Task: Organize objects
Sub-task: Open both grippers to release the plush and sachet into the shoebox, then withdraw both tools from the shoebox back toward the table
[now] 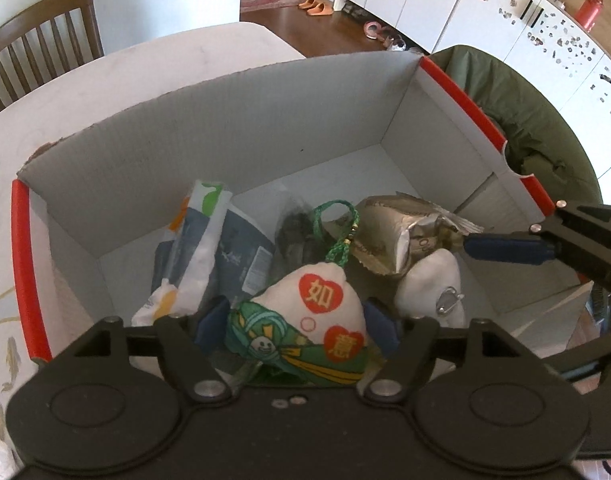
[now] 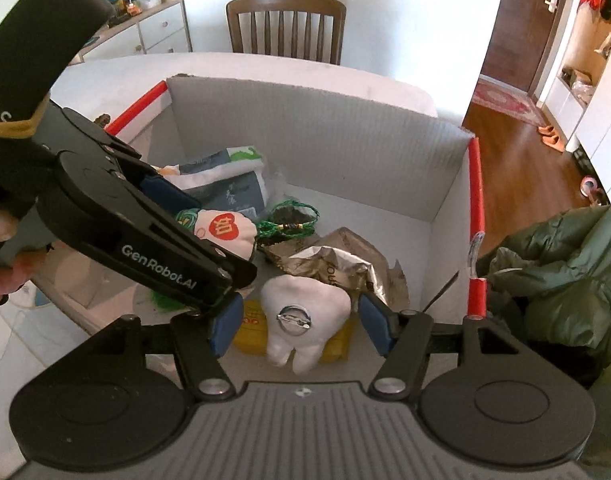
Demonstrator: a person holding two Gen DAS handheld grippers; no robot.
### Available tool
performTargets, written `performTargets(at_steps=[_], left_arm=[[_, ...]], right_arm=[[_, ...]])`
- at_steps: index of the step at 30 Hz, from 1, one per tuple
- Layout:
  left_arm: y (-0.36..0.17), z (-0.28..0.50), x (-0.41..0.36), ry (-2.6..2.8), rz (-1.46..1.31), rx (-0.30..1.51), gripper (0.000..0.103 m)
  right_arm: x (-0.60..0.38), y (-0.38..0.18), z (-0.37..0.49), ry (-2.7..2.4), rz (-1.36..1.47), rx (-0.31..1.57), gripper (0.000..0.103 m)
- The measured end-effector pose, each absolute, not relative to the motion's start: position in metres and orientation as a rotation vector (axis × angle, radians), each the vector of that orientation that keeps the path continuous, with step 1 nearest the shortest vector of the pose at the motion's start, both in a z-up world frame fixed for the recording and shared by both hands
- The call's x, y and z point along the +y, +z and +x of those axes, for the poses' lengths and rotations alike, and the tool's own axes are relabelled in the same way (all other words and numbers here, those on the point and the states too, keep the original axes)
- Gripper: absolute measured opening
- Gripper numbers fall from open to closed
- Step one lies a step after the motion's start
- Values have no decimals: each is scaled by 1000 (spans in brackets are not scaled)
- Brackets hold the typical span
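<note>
While the left claw (image 1: 295, 322) clenches a white pouch (image 1: 305, 320) with red hearts over the box (image 1: 233, 120) on the bench (image 1: 105, 76), the right claw (image 2: 301, 322) hangs released around a plush tooth (image 2: 305, 312) lying inside, beside a foil bag (image 2: 345, 264).

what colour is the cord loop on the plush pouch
Green, with small gold beads; the cord loop on the plush pouch shows best in the left wrist view.
</note>
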State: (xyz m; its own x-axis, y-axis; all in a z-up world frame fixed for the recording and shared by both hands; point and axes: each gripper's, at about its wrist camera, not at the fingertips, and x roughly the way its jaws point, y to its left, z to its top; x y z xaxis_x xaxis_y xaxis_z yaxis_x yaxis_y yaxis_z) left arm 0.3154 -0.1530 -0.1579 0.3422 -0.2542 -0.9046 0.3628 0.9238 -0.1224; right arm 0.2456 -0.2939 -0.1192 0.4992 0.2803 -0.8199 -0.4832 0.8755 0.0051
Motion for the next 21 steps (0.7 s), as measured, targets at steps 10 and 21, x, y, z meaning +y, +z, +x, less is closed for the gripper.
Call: performTargets(at_steps=[10, 21], left_arm=[[-143, 301, -141, -398, 61, 1101, 85], [-98, 264, -121, -390, 12, 959, 87]], right_arm=[[-303, -99, 232, 485, -190, 889, 70], [-303, -68, 212, 451, -112, 818, 71]])
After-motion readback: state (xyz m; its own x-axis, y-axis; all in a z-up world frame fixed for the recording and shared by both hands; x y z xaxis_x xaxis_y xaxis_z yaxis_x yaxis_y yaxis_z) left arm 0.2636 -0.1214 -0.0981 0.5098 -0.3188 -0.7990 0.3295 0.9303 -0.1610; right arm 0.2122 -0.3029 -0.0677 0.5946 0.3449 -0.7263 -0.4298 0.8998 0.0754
